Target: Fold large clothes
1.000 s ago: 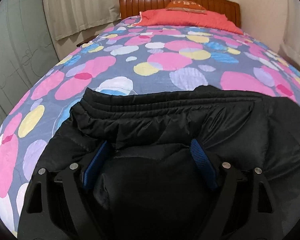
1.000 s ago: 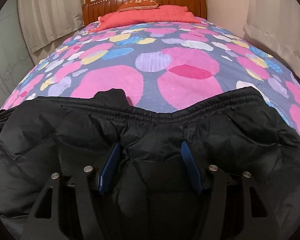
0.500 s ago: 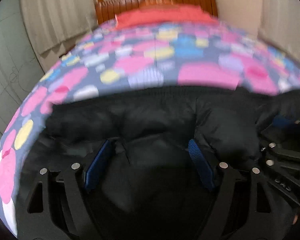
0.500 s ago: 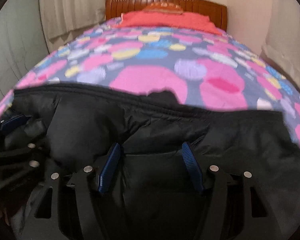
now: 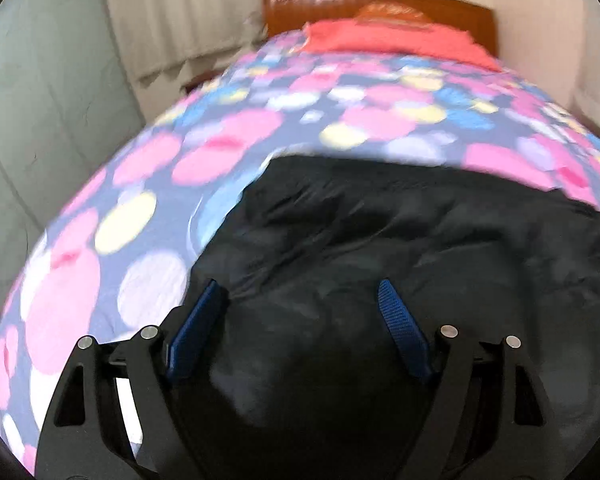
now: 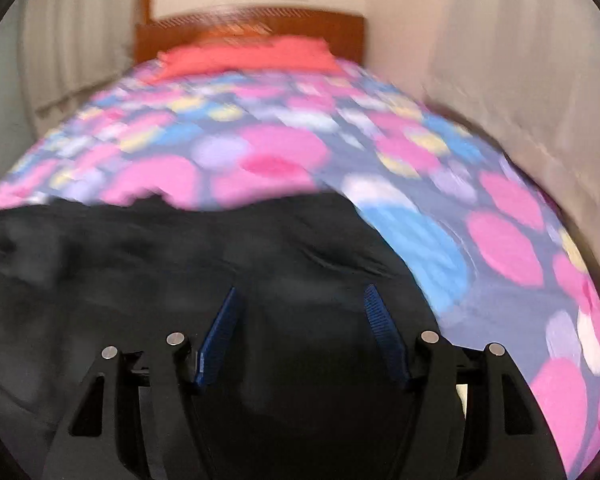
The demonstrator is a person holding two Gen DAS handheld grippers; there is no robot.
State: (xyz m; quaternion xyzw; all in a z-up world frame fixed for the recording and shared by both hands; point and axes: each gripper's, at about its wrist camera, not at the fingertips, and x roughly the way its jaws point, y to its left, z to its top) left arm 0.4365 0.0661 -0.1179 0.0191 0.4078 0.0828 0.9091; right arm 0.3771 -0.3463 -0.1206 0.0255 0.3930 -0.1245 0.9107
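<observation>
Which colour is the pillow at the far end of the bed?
The pillow is coral red. It shows best in the right wrist view, though blurred.

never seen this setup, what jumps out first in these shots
A bulky black padded garment fills the near end of the bed, bunched between the blue pads of the left gripper and right gripper. Beyond it spreads a bedspread of pink, yellow and blue spots, up to a red pillow.

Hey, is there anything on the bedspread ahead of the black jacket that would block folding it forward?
Nothing visible does. Ahead of the black jacket the patterned bedspread lies bare up to the red pillow at the headboard. Both views are blurred, so small items could be missed.
</observation>
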